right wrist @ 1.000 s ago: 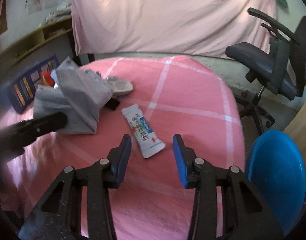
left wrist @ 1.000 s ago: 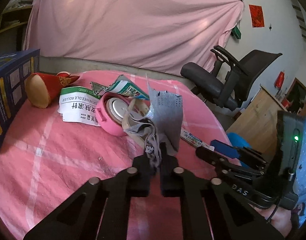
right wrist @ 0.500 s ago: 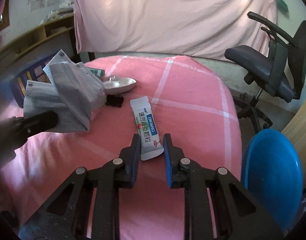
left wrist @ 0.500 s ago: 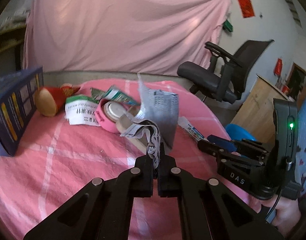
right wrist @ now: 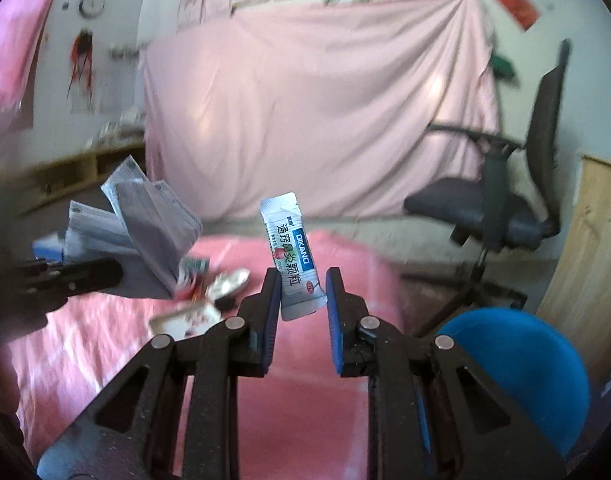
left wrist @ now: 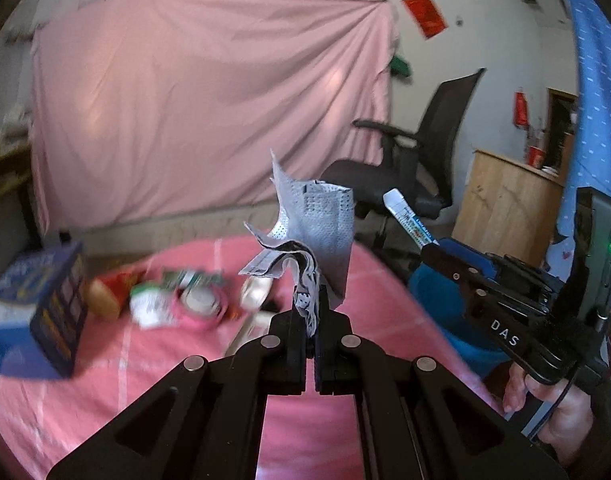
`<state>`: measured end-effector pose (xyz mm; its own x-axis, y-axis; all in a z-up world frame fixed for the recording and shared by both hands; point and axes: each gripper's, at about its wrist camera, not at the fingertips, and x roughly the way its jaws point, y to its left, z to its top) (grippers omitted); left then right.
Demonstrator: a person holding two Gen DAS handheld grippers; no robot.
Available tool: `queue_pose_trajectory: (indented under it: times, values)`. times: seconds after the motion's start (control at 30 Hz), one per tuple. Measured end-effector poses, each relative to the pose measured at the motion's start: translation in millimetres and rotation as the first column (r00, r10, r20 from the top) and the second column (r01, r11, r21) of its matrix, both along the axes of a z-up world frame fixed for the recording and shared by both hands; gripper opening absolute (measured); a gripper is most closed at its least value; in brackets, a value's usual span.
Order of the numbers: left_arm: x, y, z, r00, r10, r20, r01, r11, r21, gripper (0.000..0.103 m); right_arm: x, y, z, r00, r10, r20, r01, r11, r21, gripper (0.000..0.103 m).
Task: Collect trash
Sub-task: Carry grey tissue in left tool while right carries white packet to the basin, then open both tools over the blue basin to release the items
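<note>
Grey crumpled paper (left wrist: 317, 224) stands clamped between the left gripper (left wrist: 310, 316)'s closed fingers, raised above the pink-clothed desk (left wrist: 153, 364). Further right, the right gripper (right wrist: 303, 292)'s blue-padded fingers pinch a white sachet (right wrist: 291, 256) held upright, clear of the desk, near the blue bin (right wrist: 517, 360).

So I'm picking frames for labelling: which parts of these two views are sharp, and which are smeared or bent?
Left wrist view: the left tool and its gray paper are sharp; the table clutter is smeared; edges bow.
Right wrist view: the right tool and white sachet read clearly; the pink tablecloth and office chair are smeared; a dark rim frames both.
</note>
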<state>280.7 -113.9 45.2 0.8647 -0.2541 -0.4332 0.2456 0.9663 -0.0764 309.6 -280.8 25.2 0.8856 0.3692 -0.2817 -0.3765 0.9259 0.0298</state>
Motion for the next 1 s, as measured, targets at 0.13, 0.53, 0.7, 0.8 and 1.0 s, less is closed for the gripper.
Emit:
queue_pose_trajectory:
  times: [0.13, 0.53, 0.7, 0.8, 1.0]
  values:
    - [2.1, -28.9, 12.9, 0.995, -0.067, 0.074, 0.063, 0.996, 0.058, 0.001, -13.6, -26.1, 15.8, 0.995, -0.060, 0.081, 0.056, 0.997, 0.056, 0.047]
    - [34.5, -121.3, 17.9, 0.964, -0.250, 0.088, 0.247, 0.968, 0.047, 0.001, -41.8, -104.8, 23.2, 0.956, -0.276, 0.102, 0.264, 0.958, 0.112, 0.047]
    - [53.0, -157.9, 7.1, 0.957, -0.291, 0.004, 0.291, 0.957, -0.002, 0.001, -28.2, -137.5, 15.4, 0.935, -0.355, -0.004, 0.351, 0.923, 0.159, 0.047]
    - [69.3, -178.2, -2.3, 0.949, -0.309, -0.056, 0.307, 0.951, -0.041, 0.001, -19.8, -150.9, 7.0, 0.919, -0.388, -0.067, 0.393, 0.905, 0.163, 0.047]
    - [90.2, -207.3, -16.8, 0.930, -0.344, -0.128, 0.339, 0.939, -0.065, 0.001, -11.4, -174.0, -8.5, 0.889, -0.428, -0.165, 0.453, 0.875, 0.172, 0.048]
